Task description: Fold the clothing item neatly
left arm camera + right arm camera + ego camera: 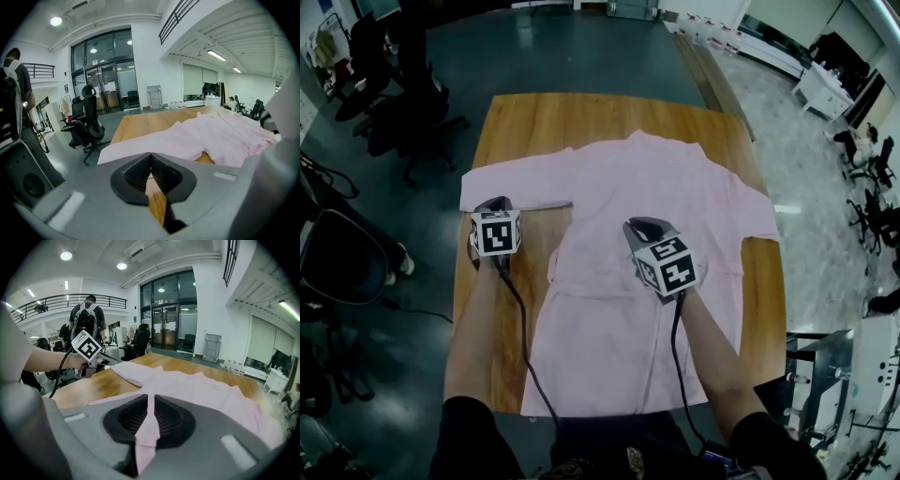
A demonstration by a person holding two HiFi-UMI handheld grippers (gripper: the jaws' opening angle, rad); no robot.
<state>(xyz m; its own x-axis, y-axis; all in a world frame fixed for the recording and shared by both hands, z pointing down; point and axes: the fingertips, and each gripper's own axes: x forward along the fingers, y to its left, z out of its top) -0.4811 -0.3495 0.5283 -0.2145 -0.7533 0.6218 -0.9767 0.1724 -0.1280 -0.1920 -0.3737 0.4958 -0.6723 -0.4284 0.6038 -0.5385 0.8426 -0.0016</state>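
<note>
On wooden table (534, 122), pink shirt (661, 187) spread flat

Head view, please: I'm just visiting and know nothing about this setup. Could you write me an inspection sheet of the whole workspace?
Surface: wooden table.
Job's things: pink shirt, spread out, mostly flat, not yet folded.
Clutter: nothing seen.
Grippers: left gripper has its fingers shut and empty, over wood beside a sleeve; right gripper has its fingers seemingly pinched on shirt cloth.
Cables: a black cable trails from each gripper toward the person.
Surroundings: office chairs, glass doors, a person with a backpack.
</note>
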